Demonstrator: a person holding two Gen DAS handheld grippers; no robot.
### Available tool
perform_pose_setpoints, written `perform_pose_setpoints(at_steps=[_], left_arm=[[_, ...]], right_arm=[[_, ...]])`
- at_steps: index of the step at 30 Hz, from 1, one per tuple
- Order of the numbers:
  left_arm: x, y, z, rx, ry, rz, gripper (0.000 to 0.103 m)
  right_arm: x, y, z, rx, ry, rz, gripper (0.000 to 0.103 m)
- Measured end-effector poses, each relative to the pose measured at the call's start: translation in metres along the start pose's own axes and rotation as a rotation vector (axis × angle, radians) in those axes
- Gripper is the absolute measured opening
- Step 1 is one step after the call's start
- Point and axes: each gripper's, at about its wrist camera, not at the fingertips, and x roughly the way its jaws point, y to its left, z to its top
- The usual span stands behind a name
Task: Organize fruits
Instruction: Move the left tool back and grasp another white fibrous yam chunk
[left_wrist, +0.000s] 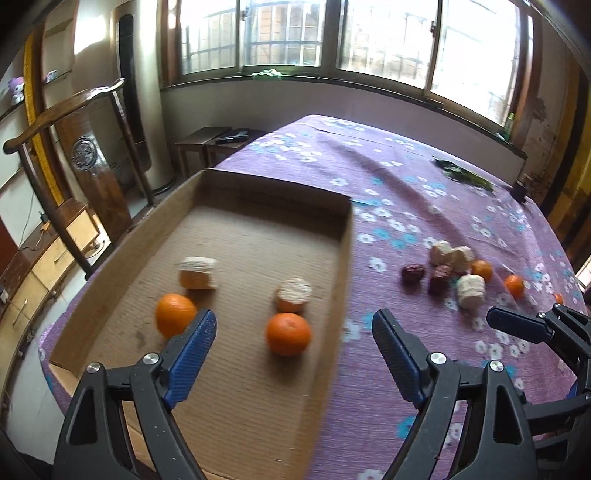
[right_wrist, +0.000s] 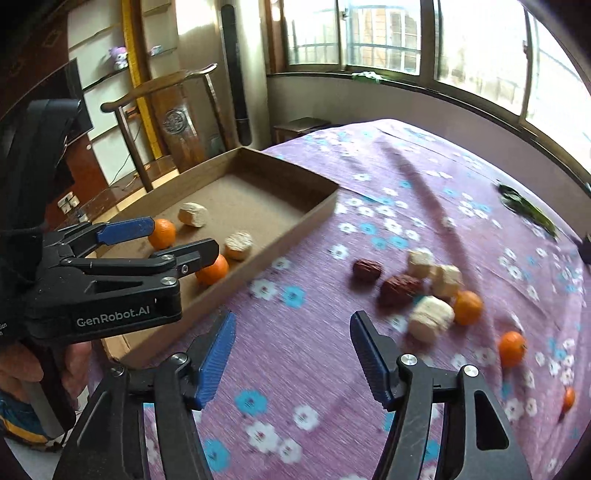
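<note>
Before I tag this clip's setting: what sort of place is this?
Probably a lived-in home room: a table under a floral purple cloth, a carved wooden chair, and barred windows behind.

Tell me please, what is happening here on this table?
A person holds two grippers and is sorting fruit into a cardboard box on a purple cloth. Both the left gripper and the right gripper are open and hold nothing. The box already has two oranges and two pale chunks inside. On the cloth remain three oranges, three pale chunks and two dark red fruits.
</note>
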Motion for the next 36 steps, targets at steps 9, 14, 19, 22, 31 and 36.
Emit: perform_pose_setpoints(at_steps=[9,14,19,22,31,36], left_arm=[[0.002,-0.060,-0.008,0.088,0.016,-0.076,0.086],[0.009,-0.083,-0.013,0.123,0.047,-0.116,0.086],[0.019,-0.098,-0.013,0.143,0.072,-0.143,0.086],[0.024,-0.108,-0.012,0.155,0.083,-0.155,0.086],[0.049,-0.146,-0.001,0.175,0.097,-0.183,0.086],[0.069,-0.164,0.006,0.185,0.122,-0.186,0.086]], right_arm=[[-0.027,-0.056,-0.033,0.118,-0.005,-0.098,0.074],[-0.032,-0.082,-0.053,0.181,0.005,-0.121,0.074],[-0.032,-0.097,-0.062,0.216,0.016,-0.128,0.074],[-0.030,-0.104,-0.065,0.230,0.026,-0.131,0.074],[-0.031,-0.123,-0.073,0.265,0.019,-0.124,0.074],[-0.031,-0.135,-0.078,0.299,0.016,-0.115,0.074]])
